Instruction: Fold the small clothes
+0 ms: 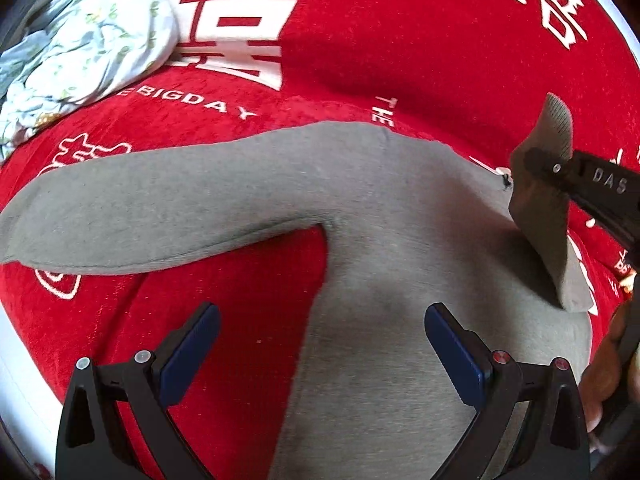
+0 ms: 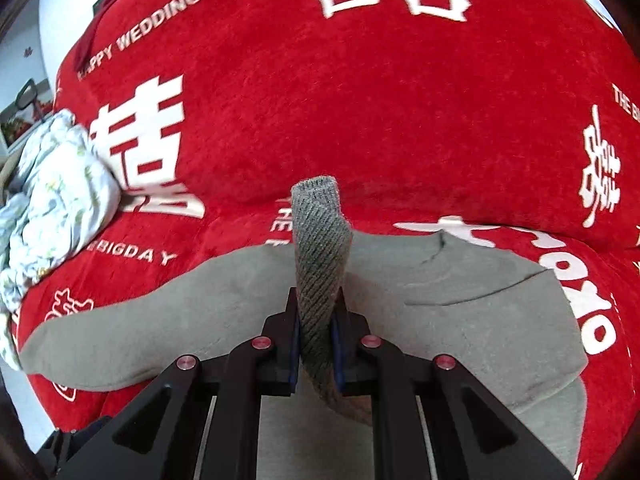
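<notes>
A small grey long-sleeved top (image 1: 380,240) lies flat on a red blanket, its left sleeve (image 1: 140,208) stretched out to the left. My left gripper (image 1: 320,344) is open and hovers just above the top's body near the left armpit, holding nothing. My right gripper (image 2: 316,344) is shut on the grey right sleeve (image 2: 320,256) and holds it lifted over the body; the ribbed cuff stands up above the jaws. In the left wrist view the right gripper (image 1: 532,164) shows at the right edge with the sleeve (image 1: 540,208) hanging from it.
A red blanket (image 2: 360,100) with white wedding lettering covers the whole surface. A crumpled pale floral garment (image 1: 88,40) lies at the far left, also in the right wrist view (image 2: 56,192). White wall and furniture show past the blanket's left edge.
</notes>
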Available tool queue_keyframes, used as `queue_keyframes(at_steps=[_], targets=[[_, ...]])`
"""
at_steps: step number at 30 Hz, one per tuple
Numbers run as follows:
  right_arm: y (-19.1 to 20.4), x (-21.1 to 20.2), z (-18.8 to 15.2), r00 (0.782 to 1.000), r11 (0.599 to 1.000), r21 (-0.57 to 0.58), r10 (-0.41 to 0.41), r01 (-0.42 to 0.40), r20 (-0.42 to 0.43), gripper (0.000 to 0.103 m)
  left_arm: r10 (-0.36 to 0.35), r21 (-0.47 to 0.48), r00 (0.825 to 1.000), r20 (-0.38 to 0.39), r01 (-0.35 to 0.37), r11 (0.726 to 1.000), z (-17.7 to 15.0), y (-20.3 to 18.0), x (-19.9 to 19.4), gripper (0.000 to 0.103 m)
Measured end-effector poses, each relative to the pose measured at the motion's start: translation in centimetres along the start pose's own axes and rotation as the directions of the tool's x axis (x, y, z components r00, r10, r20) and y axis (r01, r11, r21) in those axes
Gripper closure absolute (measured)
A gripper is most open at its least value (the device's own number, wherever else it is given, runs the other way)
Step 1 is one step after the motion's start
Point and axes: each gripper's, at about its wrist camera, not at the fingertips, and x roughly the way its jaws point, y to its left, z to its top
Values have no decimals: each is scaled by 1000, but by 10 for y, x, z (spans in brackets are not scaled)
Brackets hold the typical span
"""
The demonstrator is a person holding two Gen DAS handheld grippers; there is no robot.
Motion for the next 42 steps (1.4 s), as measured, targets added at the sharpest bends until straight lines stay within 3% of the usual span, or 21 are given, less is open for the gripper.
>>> queue_keyframes(at_steps=[20,23,24,25,27,30,33,36,39,42], targets=[[35,57,-41,985,998,-20,59,-63,-162,88,43,-68,999,2,-43,997,-6,30,-2,1],[34,62,-46,975,993,-4,117,-120,-188,78,47,-75,999,4,-47,996,-6,31,-3,1],[34,62,-47,972,989,3,144,-146,-188,63,48,-78,999,9,-47,996,-6,30,-5,1],[32,58,-47,963,980,14,198,-198,-185,42,49,-80,999,16,-48,996,-5,29,-7,1],[29,48,-47,961,973,18,232,-232,-153,26,51,-84,998,26,-49,995,-4,25,-10,1],[19,29,-41,961,965,-7,259,-261,-101,26,51,-68,998,41,-48,997,-1,13,-16,1],[-10,15,-38,973,975,10,224,-224,-54,26,45,-29,998,40,-43,999,2,-6,-16,1],[-52,12,-37,990,991,34,132,-131,-43,26,30,23,999,33,-31,999,6,-35,-12,1],[-97,17,-41,998,998,65,22,-17,-67,26,7,100,1000,18,-9,995,7,-75,-4,1],[-135,25,-48,995,994,108,-14,25,-103,26,-43,188,999,6,41,981,11,-122,9,1]])
